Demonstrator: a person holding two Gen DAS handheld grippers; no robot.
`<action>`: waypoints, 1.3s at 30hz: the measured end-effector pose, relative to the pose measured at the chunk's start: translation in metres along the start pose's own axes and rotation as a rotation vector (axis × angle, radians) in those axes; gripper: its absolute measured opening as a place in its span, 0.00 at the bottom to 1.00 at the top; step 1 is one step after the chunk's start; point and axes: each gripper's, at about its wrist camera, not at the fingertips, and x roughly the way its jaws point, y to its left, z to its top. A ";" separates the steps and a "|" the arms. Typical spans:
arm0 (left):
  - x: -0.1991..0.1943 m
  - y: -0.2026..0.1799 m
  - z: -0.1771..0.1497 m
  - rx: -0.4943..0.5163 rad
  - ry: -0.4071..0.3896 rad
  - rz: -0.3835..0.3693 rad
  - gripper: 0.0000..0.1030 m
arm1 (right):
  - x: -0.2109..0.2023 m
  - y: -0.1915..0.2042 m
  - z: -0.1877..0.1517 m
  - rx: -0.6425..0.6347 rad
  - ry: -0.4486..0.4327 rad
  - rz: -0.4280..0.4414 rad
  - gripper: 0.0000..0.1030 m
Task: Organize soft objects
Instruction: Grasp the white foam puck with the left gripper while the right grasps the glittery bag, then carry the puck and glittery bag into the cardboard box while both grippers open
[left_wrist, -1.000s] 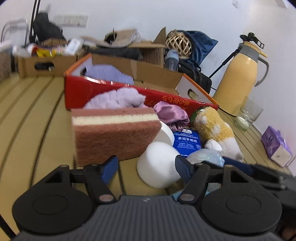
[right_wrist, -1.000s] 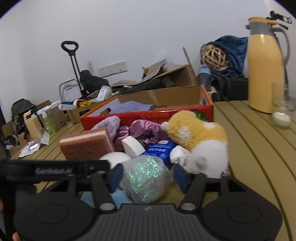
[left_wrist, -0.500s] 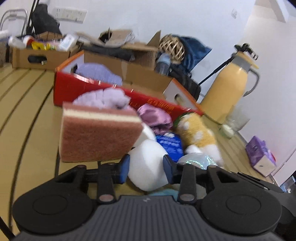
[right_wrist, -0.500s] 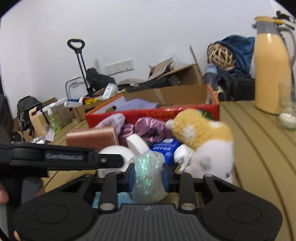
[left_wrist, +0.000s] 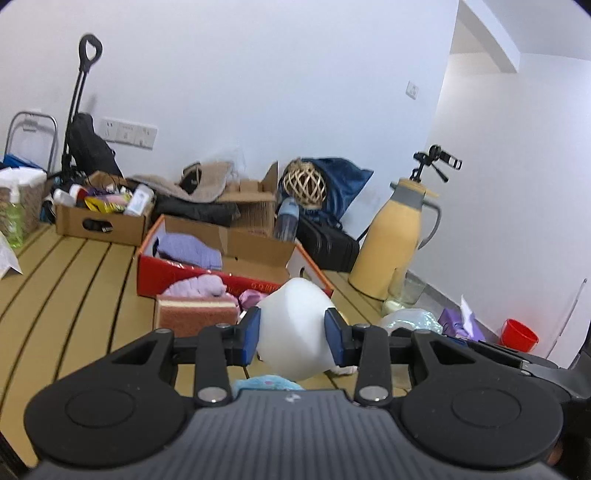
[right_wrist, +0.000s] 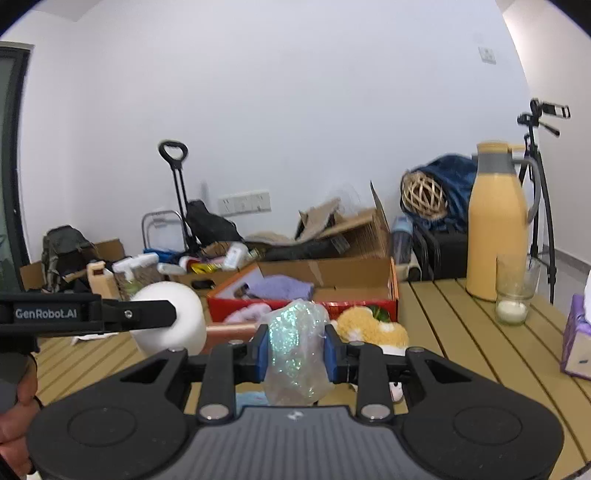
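My left gripper (left_wrist: 293, 330) is shut on a white foam ball (left_wrist: 295, 325) and holds it above the table; the ball also shows in the right wrist view (right_wrist: 173, 314). My right gripper (right_wrist: 295, 350) is shut on a glittery clear bag (right_wrist: 297, 350), lifted off the table. Ahead lies a red cardboard box (left_wrist: 229, 273) with a purple cloth (left_wrist: 188, 249) inside. In front of it are a brown sponge (left_wrist: 195, 314), a lilac fluffy cloth (left_wrist: 199, 286) and a yellow and white plush toy (right_wrist: 373, 330).
A yellow thermos (right_wrist: 496, 221) and a glass with a candle (right_wrist: 513, 291) stand at the right on the slatted wooden table (left_wrist: 74, 288). A purple tissue pack (right_wrist: 576, 336) lies at the far right. Cardboard boxes with clutter (left_wrist: 103, 218) line the back.
Both grippers closed on their objects and rose: the left lifted the white ball, the right lifted the glittery bag. The pile now sits lower and farther off.
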 end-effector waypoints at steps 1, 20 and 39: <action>-0.006 -0.002 0.001 0.004 -0.008 0.000 0.37 | -0.008 0.003 0.002 -0.006 -0.013 0.003 0.28; 0.173 0.066 0.129 -0.058 0.141 -0.033 0.39 | 0.116 -0.030 0.094 -0.040 0.039 0.093 0.29; 0.466 0.153 0.131 -0.123 0.409 0.143 0.70 | 0.467 -0.106 0.101 0.059 0.512 0.041 0.44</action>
